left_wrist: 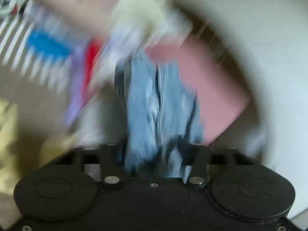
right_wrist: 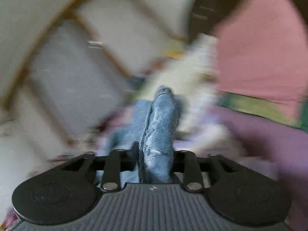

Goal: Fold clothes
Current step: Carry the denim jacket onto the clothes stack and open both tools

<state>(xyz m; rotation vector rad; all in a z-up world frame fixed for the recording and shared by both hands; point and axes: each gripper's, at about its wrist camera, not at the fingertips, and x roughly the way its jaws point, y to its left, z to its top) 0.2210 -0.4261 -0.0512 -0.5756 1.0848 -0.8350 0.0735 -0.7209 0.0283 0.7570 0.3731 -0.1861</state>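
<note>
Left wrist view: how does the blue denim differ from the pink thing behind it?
The blue denim is creased and bunched; the pink thing looks smooth and flat. The denim runs back into the left tool; the pink thing sits farther off. Both are motion-blurred.

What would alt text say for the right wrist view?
A bunched fold of blue denim sits between the fingers of the right gripper, seen from just behind. Everything beyond is motion-blurred: a pink cloth on the right, pale panels with wooden edges on the left.
</note>
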